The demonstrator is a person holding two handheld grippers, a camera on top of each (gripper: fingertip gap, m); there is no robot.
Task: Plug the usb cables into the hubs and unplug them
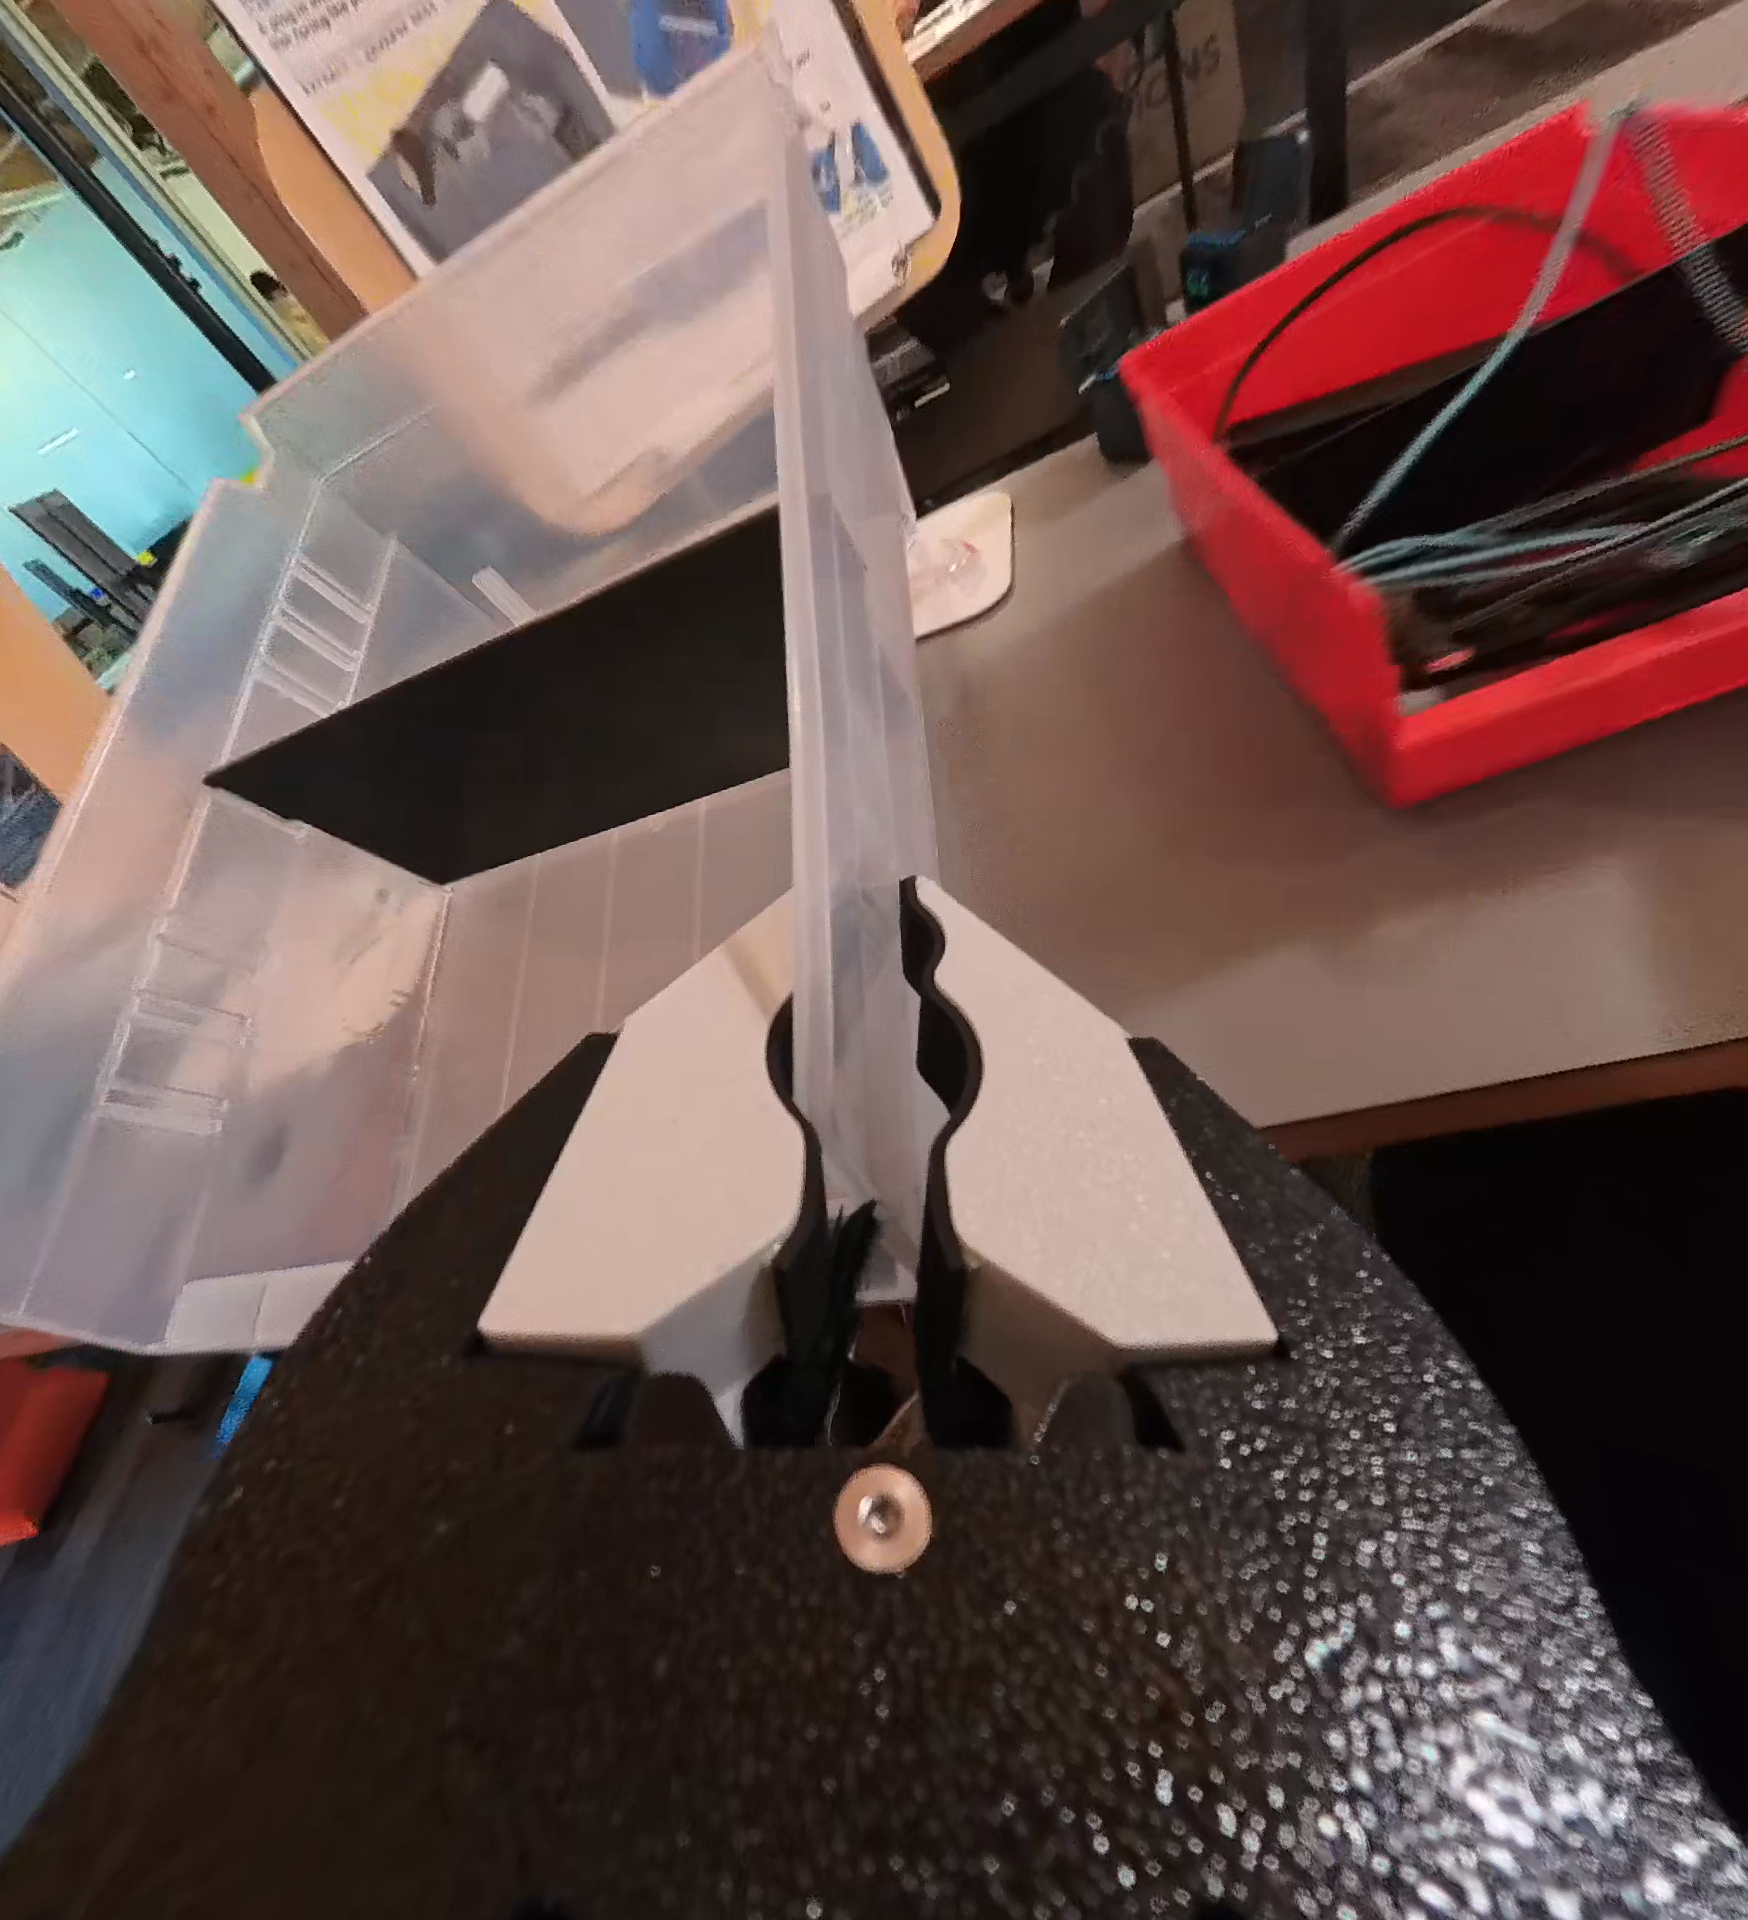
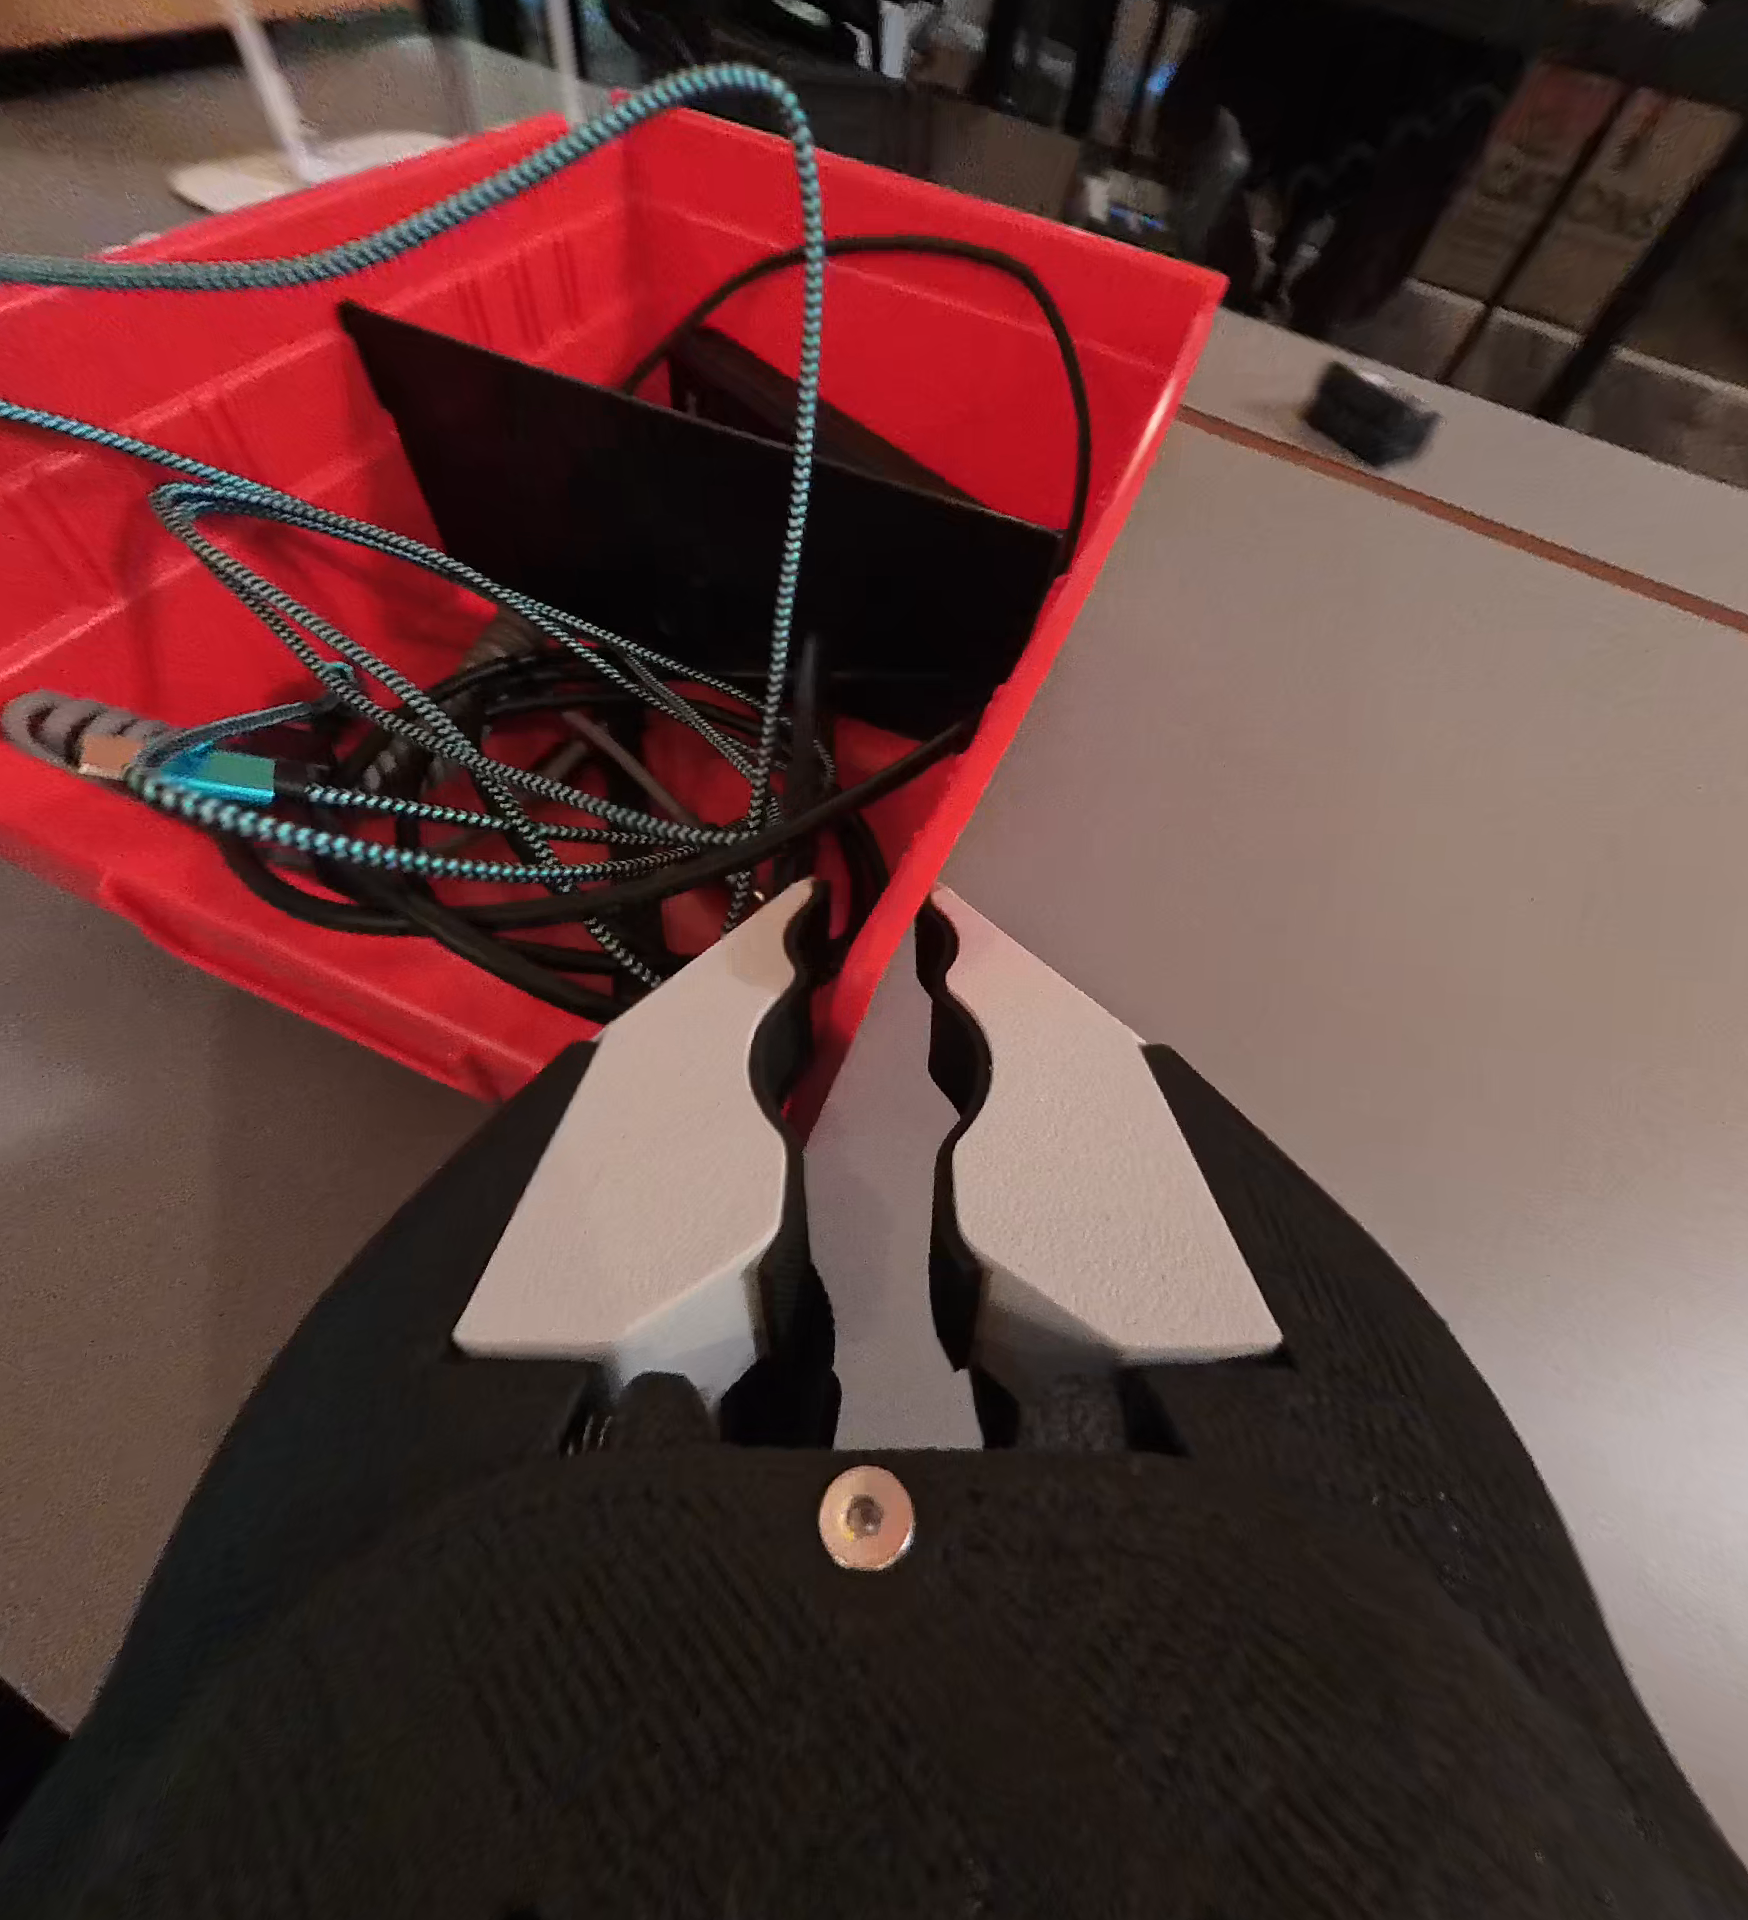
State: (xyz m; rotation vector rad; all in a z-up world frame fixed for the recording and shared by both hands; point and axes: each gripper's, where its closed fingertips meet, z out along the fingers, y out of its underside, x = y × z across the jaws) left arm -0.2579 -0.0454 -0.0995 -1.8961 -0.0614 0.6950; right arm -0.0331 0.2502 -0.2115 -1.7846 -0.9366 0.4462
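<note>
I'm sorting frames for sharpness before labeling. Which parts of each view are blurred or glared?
Left wrist view: the red bin and its cables are motion-smeared, and the left gripper body shows speckled glare. Right wrist view: the teal braided cable is fairly crisp, the background soft.

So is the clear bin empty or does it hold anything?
Looks empty: the clear bin, gripped at its wall by the left gripper, shows only a black divider.

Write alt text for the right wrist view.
The right tongs straddle the near corner wall of a red plastic bin on a grey table. Tangled teal braided and black cables fill the bin before a black divider panel.
</note>
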